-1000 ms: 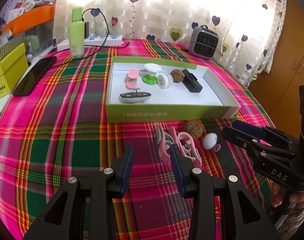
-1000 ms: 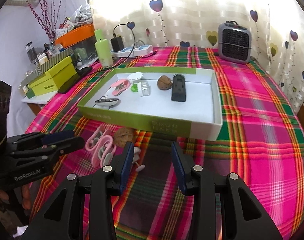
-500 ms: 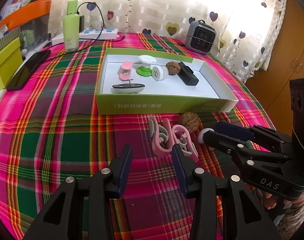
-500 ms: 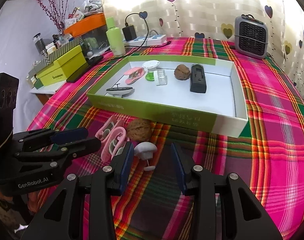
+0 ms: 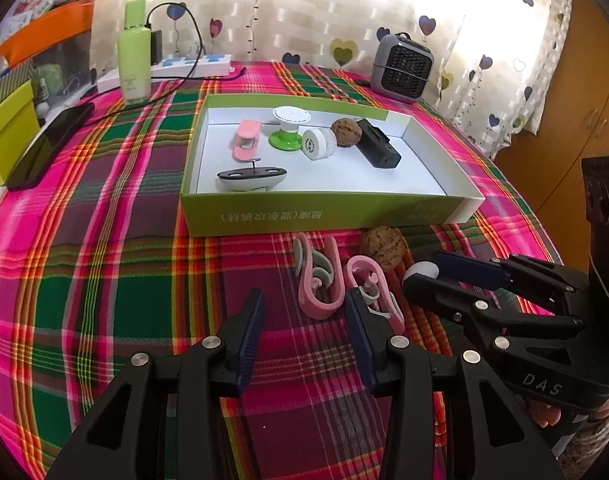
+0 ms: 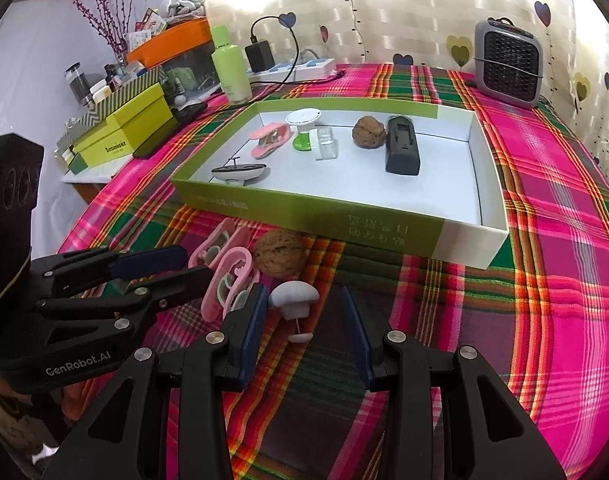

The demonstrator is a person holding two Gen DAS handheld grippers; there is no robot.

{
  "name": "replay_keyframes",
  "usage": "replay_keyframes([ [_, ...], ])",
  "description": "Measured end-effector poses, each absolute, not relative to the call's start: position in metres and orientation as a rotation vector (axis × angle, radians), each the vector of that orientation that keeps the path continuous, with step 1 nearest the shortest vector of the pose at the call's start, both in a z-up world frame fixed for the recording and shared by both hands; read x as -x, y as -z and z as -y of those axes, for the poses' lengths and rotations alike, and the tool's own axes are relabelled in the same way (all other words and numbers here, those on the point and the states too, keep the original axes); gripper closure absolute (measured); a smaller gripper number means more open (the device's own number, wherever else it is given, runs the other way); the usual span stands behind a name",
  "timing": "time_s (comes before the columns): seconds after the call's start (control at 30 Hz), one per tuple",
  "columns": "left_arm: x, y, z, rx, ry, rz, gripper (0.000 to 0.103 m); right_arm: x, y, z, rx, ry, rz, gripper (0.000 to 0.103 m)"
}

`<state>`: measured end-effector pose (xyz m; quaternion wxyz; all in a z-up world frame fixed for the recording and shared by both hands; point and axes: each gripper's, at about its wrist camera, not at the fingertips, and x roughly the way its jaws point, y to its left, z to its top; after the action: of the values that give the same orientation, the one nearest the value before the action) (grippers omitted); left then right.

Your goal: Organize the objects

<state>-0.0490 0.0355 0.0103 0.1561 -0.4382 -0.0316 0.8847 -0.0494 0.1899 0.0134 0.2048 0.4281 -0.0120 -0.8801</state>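
**Both tongs released over loose items in front of tray**

Right gripper (image 6: 302, 320) jaws apart, straddling the white mushroom-shaped knob (image 6: 293, 300), which lies tilted on the plaid tablecloth (image 6: 544, 280); no pad contact visible. Left gripper (image 5: 302, 328) jaws apart, empty, right pad beside the pink clips (image 5: 328, 280). Loose walnut (image 6: 279, 258) sits just beyond knob, near the green-walled tray (image 6: 304, 208). Tray holds a second walnut (image 6: 368, 131), black block (image 6: 402, 150), pink clip (image 6: 269, 140).
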Motion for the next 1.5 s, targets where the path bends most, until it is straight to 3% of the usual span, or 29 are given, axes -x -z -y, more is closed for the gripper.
replay_keyframes([
  [0.23,0.052,-0.010,-0.035,1.254,-2.535,0.100,0.063,0.050,-0.013,-0.192,-1.202,2.461,0.029,0.064],
  [0.43,0.058,-0.011,-0.033,1.254,-2.548,0.096,0.063,0.050,-0.012,-0.194,-1.206,2.467,0.030,0.076],
  [1.13,0.066,-0.009,-0.044,1.233,-2.591,-0.009,0.064,0.051,-0.012,-0.196,-1.209,2.470,0.043,0.076],
  [1.5,0.067,-0.009,-0.038,1.243,-2.617,0.000,0.081,0.051,-0.013,-0.196,-1.209,2.473,0.039,0.076],
])
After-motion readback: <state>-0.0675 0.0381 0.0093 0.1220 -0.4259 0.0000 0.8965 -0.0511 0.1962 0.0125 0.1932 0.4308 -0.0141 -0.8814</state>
